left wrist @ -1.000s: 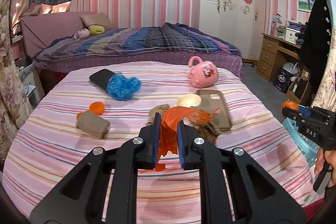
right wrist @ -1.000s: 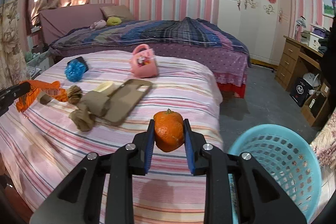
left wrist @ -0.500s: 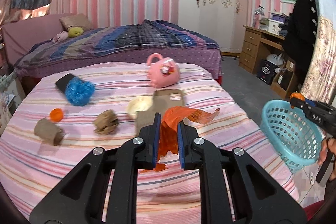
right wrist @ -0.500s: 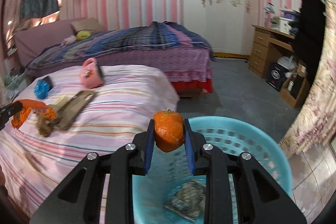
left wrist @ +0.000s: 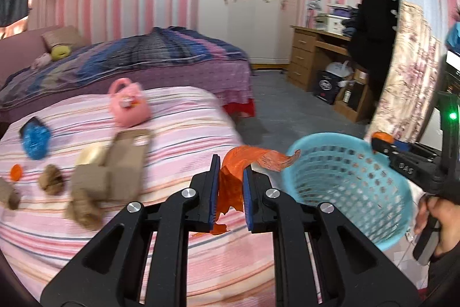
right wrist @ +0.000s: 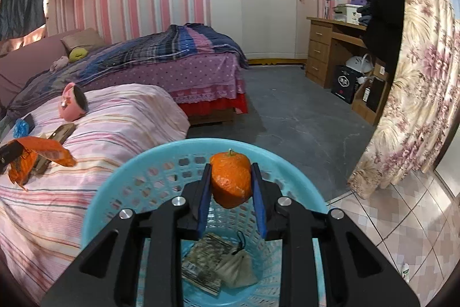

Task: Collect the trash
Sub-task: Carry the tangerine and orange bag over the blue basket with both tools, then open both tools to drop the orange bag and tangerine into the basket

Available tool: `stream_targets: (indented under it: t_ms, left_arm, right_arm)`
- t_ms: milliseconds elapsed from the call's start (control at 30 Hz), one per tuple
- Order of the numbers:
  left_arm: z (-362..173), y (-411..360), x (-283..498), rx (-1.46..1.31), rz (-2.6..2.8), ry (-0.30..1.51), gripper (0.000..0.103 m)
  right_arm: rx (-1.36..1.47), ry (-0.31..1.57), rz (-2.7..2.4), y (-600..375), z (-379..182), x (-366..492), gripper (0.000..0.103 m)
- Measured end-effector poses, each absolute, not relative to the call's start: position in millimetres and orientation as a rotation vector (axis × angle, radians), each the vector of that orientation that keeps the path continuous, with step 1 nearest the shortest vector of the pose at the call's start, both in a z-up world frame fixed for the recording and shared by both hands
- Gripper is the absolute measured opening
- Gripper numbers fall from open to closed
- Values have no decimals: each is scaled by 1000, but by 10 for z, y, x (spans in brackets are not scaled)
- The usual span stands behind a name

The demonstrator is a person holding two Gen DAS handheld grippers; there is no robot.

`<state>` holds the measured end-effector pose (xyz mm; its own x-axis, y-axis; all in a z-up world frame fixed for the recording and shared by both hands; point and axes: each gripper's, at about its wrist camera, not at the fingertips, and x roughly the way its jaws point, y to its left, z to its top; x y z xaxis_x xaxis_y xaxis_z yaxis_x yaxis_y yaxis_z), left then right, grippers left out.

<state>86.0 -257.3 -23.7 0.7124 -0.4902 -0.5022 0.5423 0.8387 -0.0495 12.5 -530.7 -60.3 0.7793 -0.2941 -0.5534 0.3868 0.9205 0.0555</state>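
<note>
My left gripper is shut on an orange plastic wrapper and holds it above the pink striped bed, just left of the light blue basket. My right gripper is shut on an orange tangerine peel and hangs over the mouth of the basket. A printed packet and a pale pouch lie on the basket's bottom. The wrapper also shows at the left of the right wrist view.
On the striped bed lie a pink toy bag, a blue scrunched bag, brown paper and cardboard and a small orange piece. A second bed, a desk and a flowered curtain surround the grey floor.
Both grippers have swung right, away from the bed, toward the basket. The right gripper with the peel now hangs over the basket's mouth; the left one with the wrapper is beside its rim.
</note>
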Motion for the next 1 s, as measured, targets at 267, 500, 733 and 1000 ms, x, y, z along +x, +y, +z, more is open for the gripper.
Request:
stream_targets:
  t_ms: [267,500,733,1000]
  left_arm:
    - [-356,-3186,787,130,-667,564,14]
    - [-431,-3537,788,154,-711,607,32]
    - [-395,-3446,833,147,-650,580,85]
    - [-352,-3003,998,138,-507,546,95]
  right_arm:
    - [199,560,-404,-5541,-656,29,27]
    - [237,558,-418,-5698,-702,-72,26]
    - [232,564,-418,-5733,-737,-88,27]
    - [201,588,-424,-5702,-768,-53,28]
